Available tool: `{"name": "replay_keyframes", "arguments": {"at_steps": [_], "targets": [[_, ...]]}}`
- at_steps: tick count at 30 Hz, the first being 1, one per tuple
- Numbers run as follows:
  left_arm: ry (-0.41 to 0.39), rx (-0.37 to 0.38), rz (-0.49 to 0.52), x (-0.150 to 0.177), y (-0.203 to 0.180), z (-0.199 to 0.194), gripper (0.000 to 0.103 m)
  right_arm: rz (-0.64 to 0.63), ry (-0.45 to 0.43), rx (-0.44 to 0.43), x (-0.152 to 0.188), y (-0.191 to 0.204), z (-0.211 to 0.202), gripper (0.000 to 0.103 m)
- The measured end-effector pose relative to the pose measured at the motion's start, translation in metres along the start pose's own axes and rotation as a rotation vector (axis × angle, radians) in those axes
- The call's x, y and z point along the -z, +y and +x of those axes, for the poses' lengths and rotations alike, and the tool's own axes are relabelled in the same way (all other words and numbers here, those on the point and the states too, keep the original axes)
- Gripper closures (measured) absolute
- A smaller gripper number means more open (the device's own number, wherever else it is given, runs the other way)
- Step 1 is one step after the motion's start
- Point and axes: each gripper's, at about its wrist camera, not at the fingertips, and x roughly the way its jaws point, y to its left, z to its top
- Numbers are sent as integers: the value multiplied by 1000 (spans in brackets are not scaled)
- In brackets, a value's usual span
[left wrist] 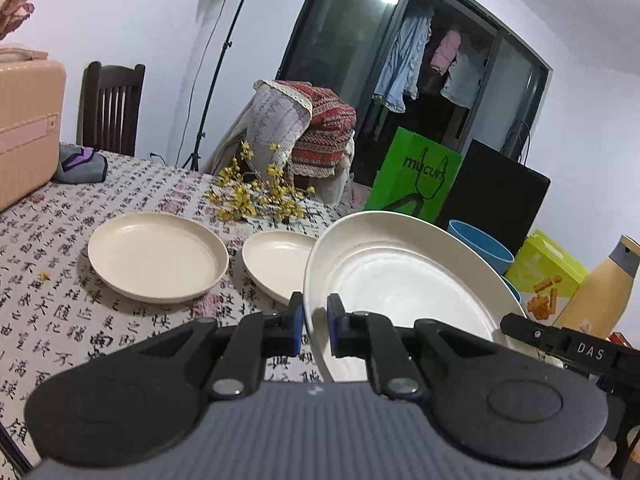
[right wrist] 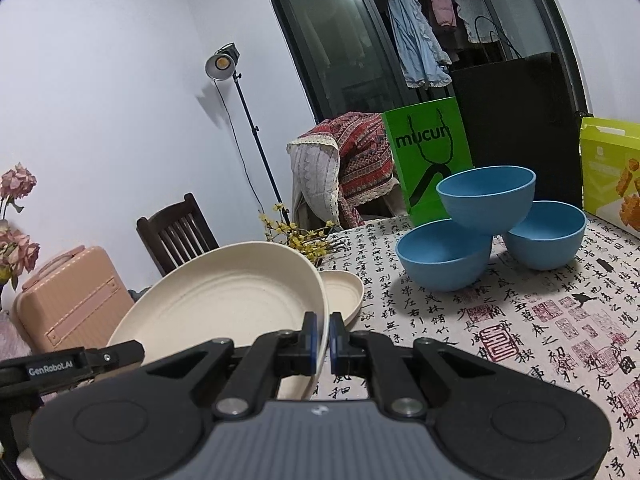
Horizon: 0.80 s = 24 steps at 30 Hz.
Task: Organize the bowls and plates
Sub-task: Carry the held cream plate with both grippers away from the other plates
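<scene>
The left gripper (left wrist: 315,322) is clamped on the near rim of a cream plate (left wrist: 404,280), which is held tilted above the table (left wrist: 48,312). The opposite rim of that plate is pinched by the right gripper (right wrist: 324,334). Two more plates (left wrist: 158,256) lie flat beyond, left. Three blue bowls (right wrist: 486,196) are stacked right, well apart.

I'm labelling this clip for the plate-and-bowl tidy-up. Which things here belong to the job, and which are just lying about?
Job:
held plate, pinched at opposite rims by left gripper and right gripper
two plates on the cloth
three blue bowls, one perched on two

Lying about:
pink suitcase
yellow flowers
green bag
snack box
bottle
</scene>
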Motion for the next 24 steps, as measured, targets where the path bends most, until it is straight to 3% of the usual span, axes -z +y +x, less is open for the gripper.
{"name": "replay_keyframes", "arguments": {"at_steps": [24], "targets": [[15, 33, 59, 34, -16, 1, 91, 33, 4, 31, 29, -26, -20, 97]]}}
